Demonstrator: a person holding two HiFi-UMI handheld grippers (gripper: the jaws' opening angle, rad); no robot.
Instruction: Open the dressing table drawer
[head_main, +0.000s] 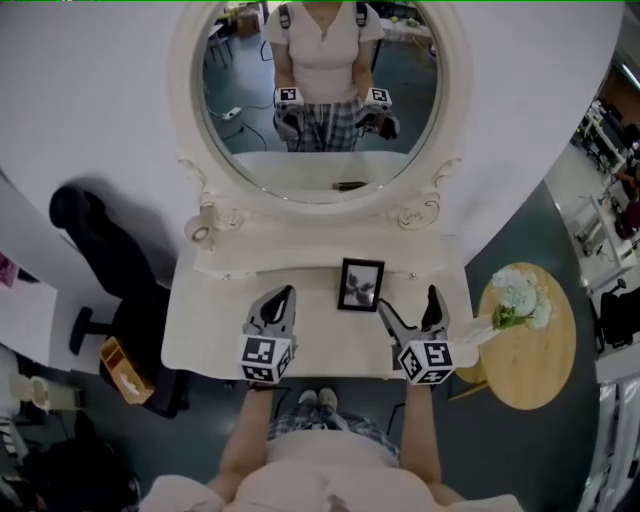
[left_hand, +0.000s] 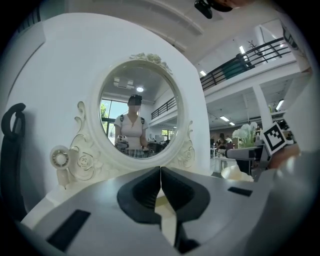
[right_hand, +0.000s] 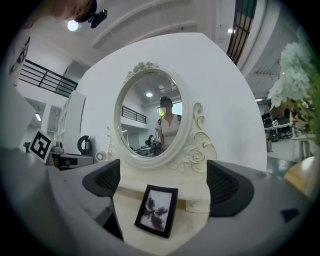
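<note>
The cream dressing table (head_main: 200, 330) stands before me under its oval mirror (head_main: 320, 90). From above, its front edge hides any main drawer. A small knob (right_hand: 193, 204) shows on the low shelf front below the mirror. My left gripper (head_main: 284, 298) hovers over the tabletop left of centre, jaws shut on nothing; in the left gripper view (left_hand: 160, 170) its pads meet. My right gripper (head_main: 409, 303) hovers right of centre, open and empty. In the right gripper view (right_hand: 162, 186) a black picture frame (right_hand: 156, 210) stands ahead between the jaws. The frame (head_main: 361, 284) sits at mid table.
A round wooden side table (head_main: 545, 350) with white flowers (head_main: 520, 297) stands close on the right. A black chair (head_main: 100, 250) and an orange box (head_main: 125, 370) are on the left floor. A small round fan (head_main: 200, 232) sits at the shelf's left end.
</note>
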